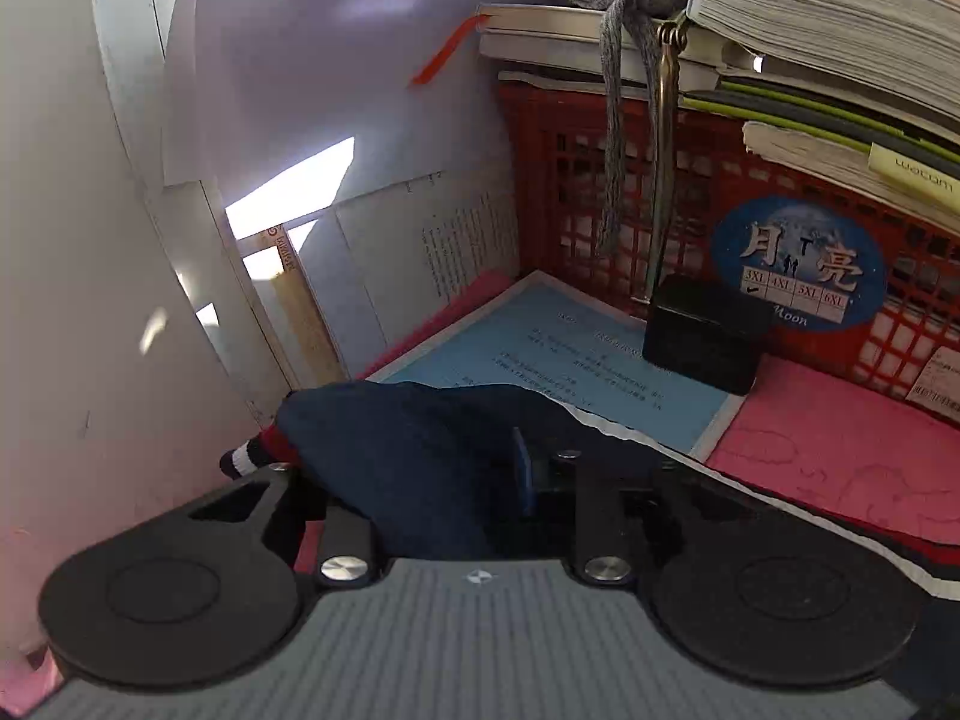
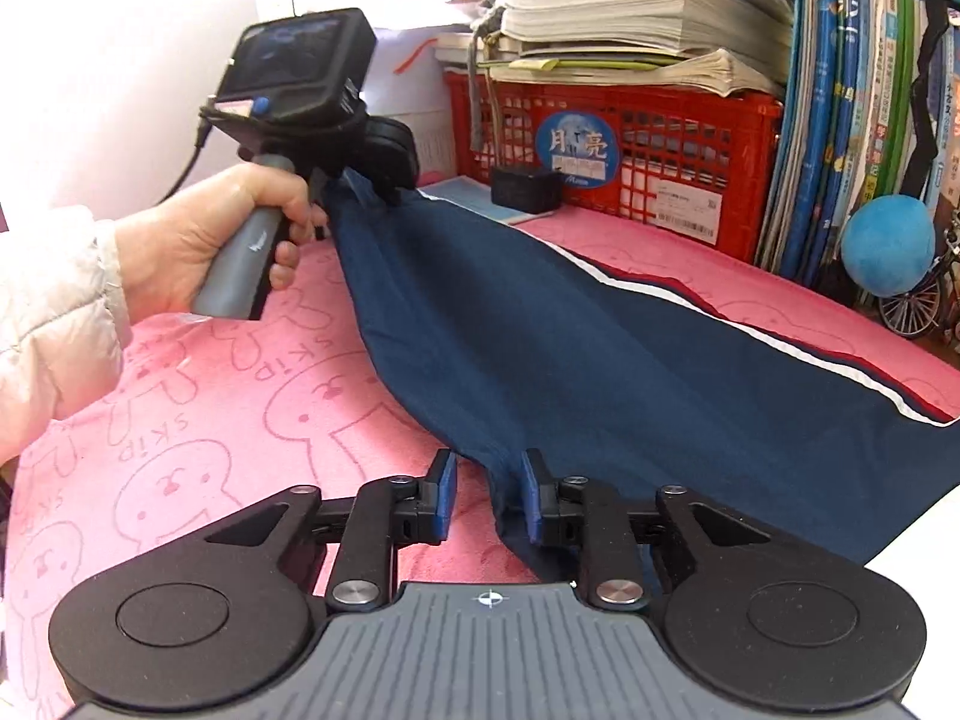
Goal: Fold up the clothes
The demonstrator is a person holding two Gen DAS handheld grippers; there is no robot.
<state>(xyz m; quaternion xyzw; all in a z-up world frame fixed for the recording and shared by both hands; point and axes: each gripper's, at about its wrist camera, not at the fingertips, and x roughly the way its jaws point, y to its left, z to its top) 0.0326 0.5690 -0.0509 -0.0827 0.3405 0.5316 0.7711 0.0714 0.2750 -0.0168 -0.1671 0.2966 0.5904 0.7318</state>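
Navy garment (image 2: 600,360) bunched in left claw (image 2: 366,186), right claw (image 2: 489,495) part-open, right pad touching fabric

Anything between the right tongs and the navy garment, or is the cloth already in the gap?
Nothing visible stands in the way. A fold of the navy garment already lies in the gap of the right tongs, beside the right-hand pad; the pads stand apart. The left tongs hold the garment's far end above the pink towel.

We see the navy striped cloth garment (image 2: 600,348) spread on the pink towel-covered table (image 2: 210,420), before the red plastic lattice crate (image 2: 690,138) bearing stacked books (image 2: 630,18).
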